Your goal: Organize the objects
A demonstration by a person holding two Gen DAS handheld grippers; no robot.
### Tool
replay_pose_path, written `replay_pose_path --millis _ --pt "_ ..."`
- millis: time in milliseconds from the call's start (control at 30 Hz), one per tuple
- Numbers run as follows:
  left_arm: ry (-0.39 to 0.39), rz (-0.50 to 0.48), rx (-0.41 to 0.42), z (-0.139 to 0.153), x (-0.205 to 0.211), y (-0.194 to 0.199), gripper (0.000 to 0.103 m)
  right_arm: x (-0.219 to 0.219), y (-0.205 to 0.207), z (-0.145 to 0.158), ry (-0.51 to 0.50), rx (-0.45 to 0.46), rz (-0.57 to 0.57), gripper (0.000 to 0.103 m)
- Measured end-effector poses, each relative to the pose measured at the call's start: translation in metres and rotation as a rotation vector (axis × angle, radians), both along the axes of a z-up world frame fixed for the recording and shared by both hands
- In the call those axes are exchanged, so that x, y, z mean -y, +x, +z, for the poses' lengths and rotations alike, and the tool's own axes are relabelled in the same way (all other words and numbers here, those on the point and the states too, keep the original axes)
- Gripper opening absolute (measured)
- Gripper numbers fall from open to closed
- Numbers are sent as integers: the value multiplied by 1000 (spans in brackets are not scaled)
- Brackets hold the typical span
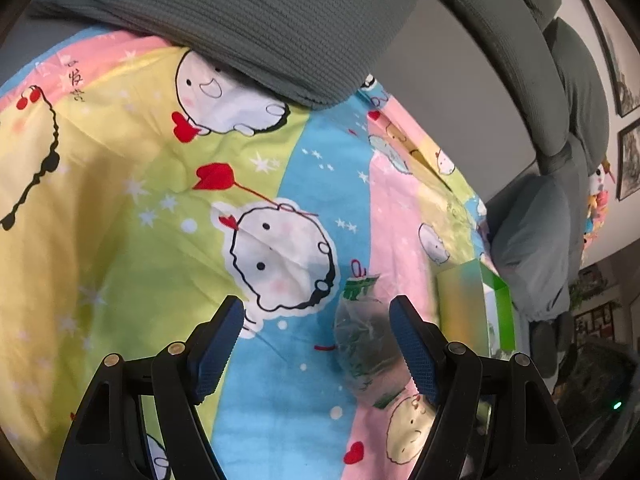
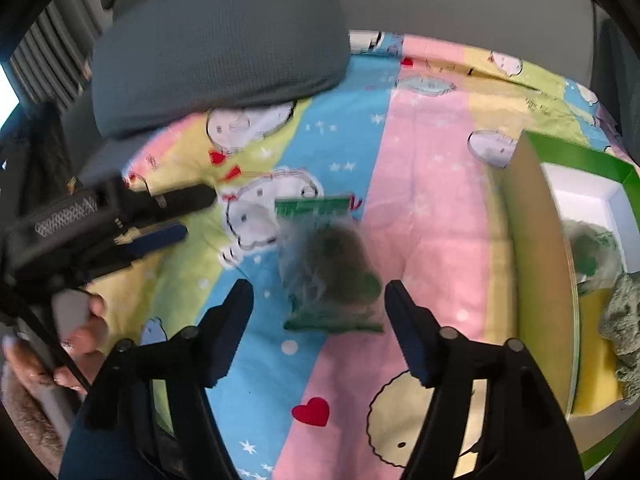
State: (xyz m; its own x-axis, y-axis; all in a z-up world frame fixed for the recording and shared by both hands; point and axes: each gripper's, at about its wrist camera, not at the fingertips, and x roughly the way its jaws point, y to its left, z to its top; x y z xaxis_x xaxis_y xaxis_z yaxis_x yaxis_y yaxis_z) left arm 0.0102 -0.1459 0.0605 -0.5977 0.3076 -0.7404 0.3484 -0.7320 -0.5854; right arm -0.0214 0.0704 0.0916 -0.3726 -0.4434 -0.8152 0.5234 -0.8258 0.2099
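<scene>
One bag and a grey lump (image 2: pixel 624 336) already sat in the box (image 2: pixel 536 272); another bag (image 2: pixel 328 272) lay at 12 o'clock between the right tool (image 2: pixel 320 320), jaws apart, empty. Left tool (image 1: pixel 316 340) also apart.

On my left tongs (image 2: pixel 168 216), seen from the right wrist camera, white lettering runs along the black body; motion blur doubles it and I can only make out something like "GenRobot.AI". The cartoon bedsheet (image 1: pixel 120 200) carries small handwritten-style characters near its pink stripe, too small for me to read. The green print on the plastic bag (image 2: pixel 320 248) is blurred
</scene>
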Motion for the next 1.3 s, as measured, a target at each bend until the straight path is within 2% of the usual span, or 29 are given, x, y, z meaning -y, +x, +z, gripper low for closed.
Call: replay_pose_path --millis 167,233,433,500,700,867,1067,1233,1300 --pt "38 -31 24 -5 -6 0 76 -20 -16 10 -104 -21 -95 70" --pt "54 -36 23 -5 -9 1 76 -24 -25 9 -172 6 -124 71" --pt "77 -91 51 -12 -27 -4 76 -10 -47 -13 -251 131 -114 71" --pt "80 -93 71 -16 -31 -6 76 -6 -52 -22 -261 172 -120 68" --pt "144 -135 94 -27 -44 -8 76 -12 -59 -35 -279 247 -160 69" --pt "124 -155 112 -30 -53 -9 76 -19 -59 -32 -312 255 -131 69" --pt "112 -191 146 -38 -64 -13 76 -13 -65 -54 -278 356 -106 69" --pt "95 -217 143 -41 -68 -16 76 -6 -66 -67 -318 429 -70 69" --pt "79 -231 137 -41 -69 -17 76 -6 -67 -71 -328 447 -65 64"
